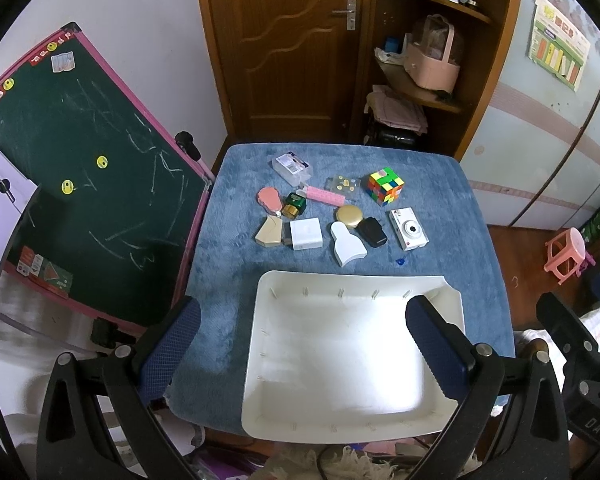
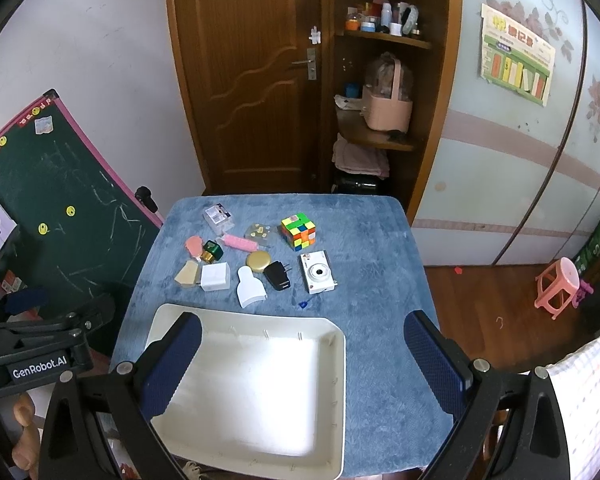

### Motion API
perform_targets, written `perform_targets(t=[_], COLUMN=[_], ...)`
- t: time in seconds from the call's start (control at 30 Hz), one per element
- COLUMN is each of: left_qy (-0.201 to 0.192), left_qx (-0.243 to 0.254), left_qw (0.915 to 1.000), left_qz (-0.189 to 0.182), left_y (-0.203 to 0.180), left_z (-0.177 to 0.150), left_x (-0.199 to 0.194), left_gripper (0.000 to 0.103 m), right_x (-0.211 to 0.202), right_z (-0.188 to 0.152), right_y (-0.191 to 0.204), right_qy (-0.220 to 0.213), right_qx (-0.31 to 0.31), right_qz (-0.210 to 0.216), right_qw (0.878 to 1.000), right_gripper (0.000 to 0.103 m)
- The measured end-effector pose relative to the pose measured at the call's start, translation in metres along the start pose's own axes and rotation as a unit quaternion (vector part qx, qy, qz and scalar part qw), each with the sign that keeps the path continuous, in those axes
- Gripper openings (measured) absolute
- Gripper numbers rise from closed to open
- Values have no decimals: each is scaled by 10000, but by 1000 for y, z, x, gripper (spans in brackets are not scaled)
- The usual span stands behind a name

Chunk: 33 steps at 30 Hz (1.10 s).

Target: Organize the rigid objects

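Nothing is lying in the white tray [image 1: 452,312] yet, so by my judgement the sorting is only beginning. The left tool [image 1: 300,344] and right tool [image 2: 300,364] are both hanging above the tabletop [image 2: 380,320] with jaws spread wide, gripping nothing. The tray is sitting directly beneath them, while the small items, among them a Rubik's cube [image 2: 298,231], white toy camera [image 2: 318,272] and black charger plug [image 2: 277,275], are lying well ahead; the next move is calling for a forward reach and a descent onto one piece
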<state>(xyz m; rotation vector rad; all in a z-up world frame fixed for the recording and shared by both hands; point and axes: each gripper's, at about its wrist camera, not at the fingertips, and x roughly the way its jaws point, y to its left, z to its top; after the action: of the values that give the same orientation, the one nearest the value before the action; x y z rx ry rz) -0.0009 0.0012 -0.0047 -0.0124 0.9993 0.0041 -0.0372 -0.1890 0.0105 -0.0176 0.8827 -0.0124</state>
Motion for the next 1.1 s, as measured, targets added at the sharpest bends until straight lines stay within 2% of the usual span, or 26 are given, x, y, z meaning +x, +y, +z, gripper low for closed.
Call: perform_targets(t=[0.3,0.57,0.8,0.97,1.1], left_qy=[-160,-305,-410,-563,-457], left_qx=[-134,-239,-177,-74,-40], left_qw=[9998,9992,9990,9983,9986], left_qz=[76,-20,33,157,246], left_y=[17,34,45,51,55], left_z=[13,42,78,100,113], left_x=[-7,-17,-18,-12,10], left_gripper=[102,102,102,102,102], right_x=[-1,-6,3,17,40], right_z=[1,20,51,73,91], right_y=[0,-5,-6,-1,8], right_qy=[2,-220,-104,-117,31], right_qx=[-56,-147,-175,-266,-335], right_qz=[-28,-237,196,235,322], right_qw=[10000,9994,9996,9993,9989], right_gripper=[101,101,101,101,101])
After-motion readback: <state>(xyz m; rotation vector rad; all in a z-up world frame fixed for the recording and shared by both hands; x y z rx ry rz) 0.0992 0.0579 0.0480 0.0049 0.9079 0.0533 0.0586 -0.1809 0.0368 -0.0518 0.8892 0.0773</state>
